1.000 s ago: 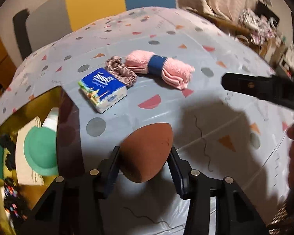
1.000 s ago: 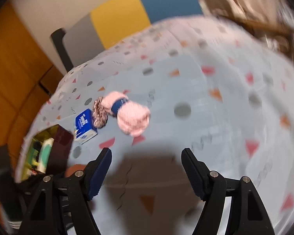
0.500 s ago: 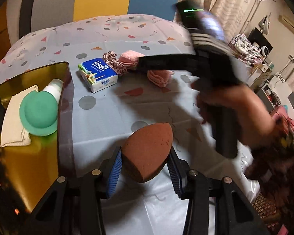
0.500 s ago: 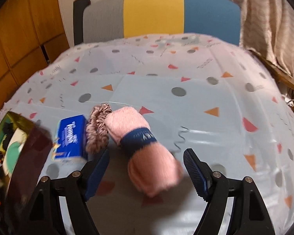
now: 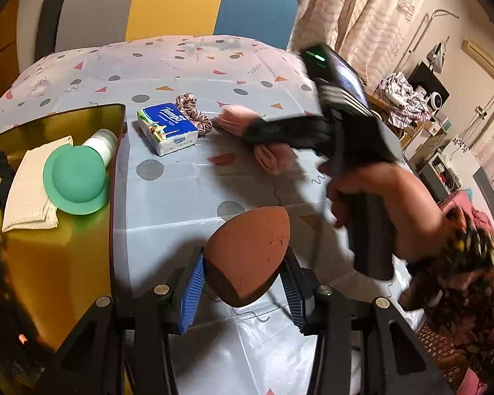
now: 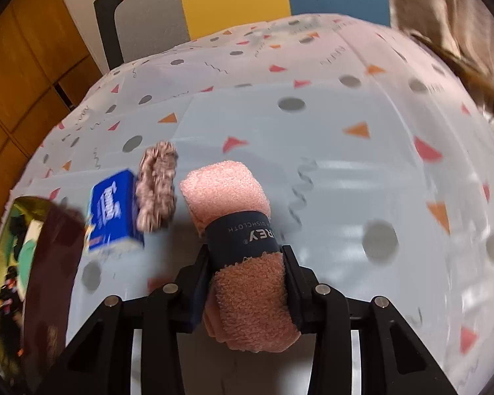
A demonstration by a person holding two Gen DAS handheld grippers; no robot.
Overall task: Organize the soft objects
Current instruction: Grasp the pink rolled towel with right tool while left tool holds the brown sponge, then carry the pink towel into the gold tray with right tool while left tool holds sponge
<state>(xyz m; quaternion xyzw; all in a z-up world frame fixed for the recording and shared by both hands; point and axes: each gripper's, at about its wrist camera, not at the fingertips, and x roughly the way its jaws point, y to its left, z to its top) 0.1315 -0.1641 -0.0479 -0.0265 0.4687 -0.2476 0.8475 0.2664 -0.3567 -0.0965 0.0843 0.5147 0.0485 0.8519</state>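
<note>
Tissue pack (image 6: 115,210) blurred; tray (image 6: 54,263) contents indistinct.

Striped chair (image 5: 168,3), curtains (image 5: 355,10), wooden panelling (image 6: 19,65)

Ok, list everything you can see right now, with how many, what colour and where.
sponge: 1, brown, egg-shaped, between the left gripper's fingers
rolled cloth: 1, pink with navy band, on the table, between the right gripper's closing fingers
tissue pack: 1, blue and white, on the table beside the tray
scrunchie: 1, pinkish brown, touching the tissue pack
tray: 1, gold, at the table's left
hat: 1, green, in the tray
folded cloth: 1, cream, under the hat
tablecloth: 1, pale with coloured shapes
chair: 1, grey, yellow, blue, behind the table
left gripper: black
right gripper: black
hand: 1, holding the right gripper
</note>
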